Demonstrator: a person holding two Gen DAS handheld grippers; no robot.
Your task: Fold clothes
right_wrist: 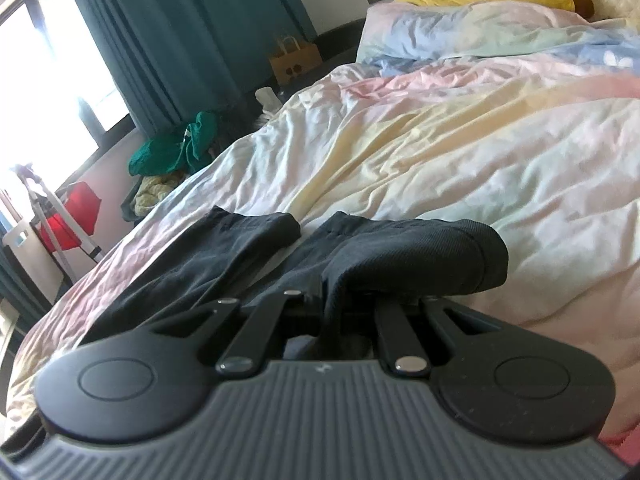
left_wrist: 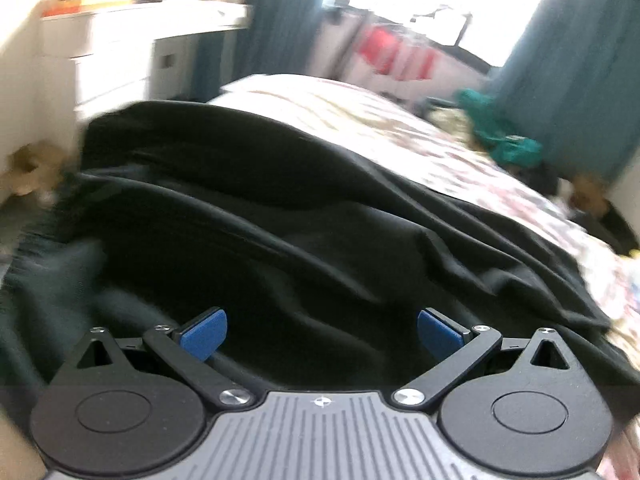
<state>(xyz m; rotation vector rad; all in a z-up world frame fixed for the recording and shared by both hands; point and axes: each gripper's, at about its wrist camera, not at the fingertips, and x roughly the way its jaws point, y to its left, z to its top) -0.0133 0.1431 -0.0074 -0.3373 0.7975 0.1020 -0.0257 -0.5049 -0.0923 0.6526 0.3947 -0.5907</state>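
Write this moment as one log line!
left gripper: open above black garment | right gripper: shut on black garment | bed

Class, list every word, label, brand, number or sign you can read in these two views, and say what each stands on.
None can be read.
Paper bag by the curtain: dark print, too small to read.
Items on the white desk: too blurred to read.
Each gripper body: a small mark, no letters.

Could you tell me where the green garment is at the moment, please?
The green garment lies off the bed's far left edge in the right wrist view, heaped below the teal curtain.
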